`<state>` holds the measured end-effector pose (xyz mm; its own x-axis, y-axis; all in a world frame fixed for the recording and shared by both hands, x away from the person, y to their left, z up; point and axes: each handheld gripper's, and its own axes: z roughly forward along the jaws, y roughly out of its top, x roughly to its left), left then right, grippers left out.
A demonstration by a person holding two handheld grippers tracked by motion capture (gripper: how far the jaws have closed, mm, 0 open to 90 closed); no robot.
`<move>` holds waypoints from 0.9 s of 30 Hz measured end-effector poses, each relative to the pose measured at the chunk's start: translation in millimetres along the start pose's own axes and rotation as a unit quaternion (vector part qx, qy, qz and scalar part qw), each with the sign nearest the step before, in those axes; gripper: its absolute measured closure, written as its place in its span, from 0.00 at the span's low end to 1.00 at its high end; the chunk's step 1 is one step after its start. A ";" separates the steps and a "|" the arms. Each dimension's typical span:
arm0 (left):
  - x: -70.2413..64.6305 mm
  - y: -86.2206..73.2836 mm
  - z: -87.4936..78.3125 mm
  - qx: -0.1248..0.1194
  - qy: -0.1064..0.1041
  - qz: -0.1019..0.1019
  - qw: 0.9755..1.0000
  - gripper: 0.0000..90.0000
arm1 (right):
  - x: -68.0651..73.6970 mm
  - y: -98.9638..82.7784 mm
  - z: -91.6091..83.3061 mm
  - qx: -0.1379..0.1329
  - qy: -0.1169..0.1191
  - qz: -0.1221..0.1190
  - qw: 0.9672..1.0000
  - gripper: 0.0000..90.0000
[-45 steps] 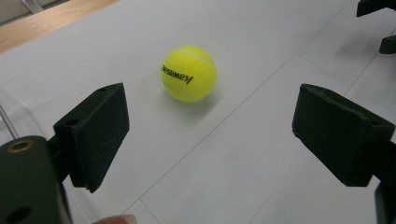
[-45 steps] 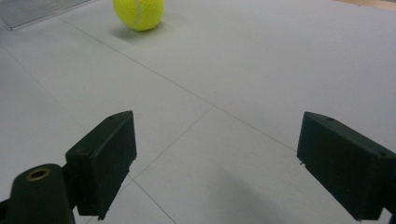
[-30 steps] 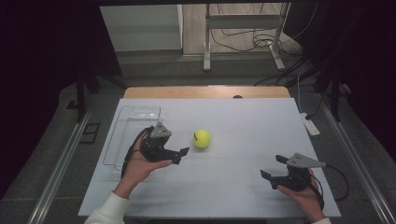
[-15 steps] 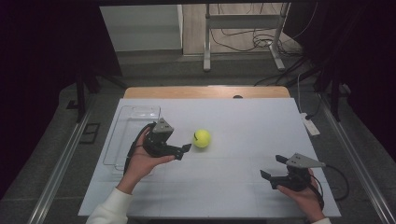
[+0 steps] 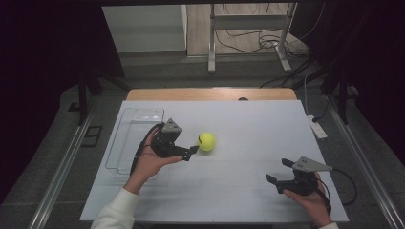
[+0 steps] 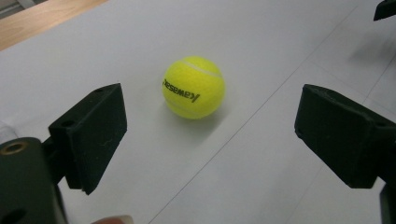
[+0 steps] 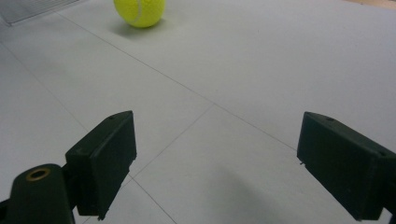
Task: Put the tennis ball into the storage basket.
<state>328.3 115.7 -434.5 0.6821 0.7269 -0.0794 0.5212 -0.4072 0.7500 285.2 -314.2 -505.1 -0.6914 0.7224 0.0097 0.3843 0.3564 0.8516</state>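
Observation:
A yellow tennis ball [image 5: 207,141] rests on the white table top [image 5: 248,129], left of centre. My left gripper [image 5: 195,144] is just to its left and points at it. In the left gripper view the ball [image 6: 194,87] lies a little beyond the black jaws, untouched. The left gripper [image 6: 215,137] is open, and its jaws have just been opening wider with nothing between the pads. My right gripper [image 5: 279,171] rests near the front right of the table, open and holding nothing. In the right gripper view the ball [image 7: 140,10] lies far ahead of the right gripper [image 7: 215,158].
A clear plastic tray [image 5: 129,143] lies at the table's left side, under and behind the left hand; its corner [image 7: 32,9] shows in the right gripper view. A wooden strip [image 5: 210,94] runs along the far edge. Cables and a stand sit on the floor beyond.
The left gripper has edged slightly farther from the person, closer to the ball. The ball and the right gripper have stayed put.

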 end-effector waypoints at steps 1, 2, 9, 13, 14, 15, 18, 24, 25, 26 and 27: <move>0.3 0.5 1.5 0.002 0.000 0.000 1.000 0.11 | -0.1 -0.1 0.1 0.000 0.000 0.000 1.000 0.14; 0.9 1.0 4.0 0.005 0.001 0.001 1.000 0.11 | -0.1 -0.1 0.2 0.000 0.000 0.000 1.000 0.14; 0.8 3.5 12.3 0.013 -0.002 0.002 1.000 0.11 | -0.3 -0.3 0.2 0.001 0.000 0.001 1.000 0.14; -0.4 5.2 13.1 0.012 -0.004 0.000 1.000 0.11 | -0.4 0.0 -0.6 -0.003 0.000 0.003 1.000 0.14; -0.6 6.7 13.9 0.010 -0.006 -0.003 1.000 0.10 | -0.4 0.2 -1.3 -0.004 0.000 0.004 1.000 0.14; -0.6 6.7 13.9 0.010 -0.006 -0.003 1.000 0.10 | -0.4 0.2 -1.3 -0.004 0.000 0.004 1.000 0.14; -2.6 10.0 20.6 0.020 -0.007 0.001 1.000 0.10 | 0.2 0.4 -2.2 -0.007 0.001 0.001 1.000 0.14; -2.0 14.4 32.4 0.034 -0.004 -0.001 0.999 0.10 | 0.9 0.4 -2.8 -0.009 0.003 -0.003 1.000 0.14; -1.7 15.0 33.5 0.035 -0.005 0.000 0.999 0.10 | 0.8 0.4 -2.8 -0.009 0.004 -0.003 1.000 0.14; -1.5 15.9 35.0 0.036 -0.005 -0.001 0.999 0.10 | 0.8 0.4 -2.8 -0.008 0.004 -0.003 1.000 0.14; -0.9 16.9 36.7 0.038 -0.004 0.000 0.999 0.10 | 0.7 0.4 -2.8 -0.009 0.004 -0.003 1.000 0.14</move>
<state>355.2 87.9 -445.8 0.6858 0.7229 -0.0843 0.5583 -0.4483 0.6981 283.2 -315.2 -503.3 -0.6982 0.7158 0.0083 0.3695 0.3505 0.8606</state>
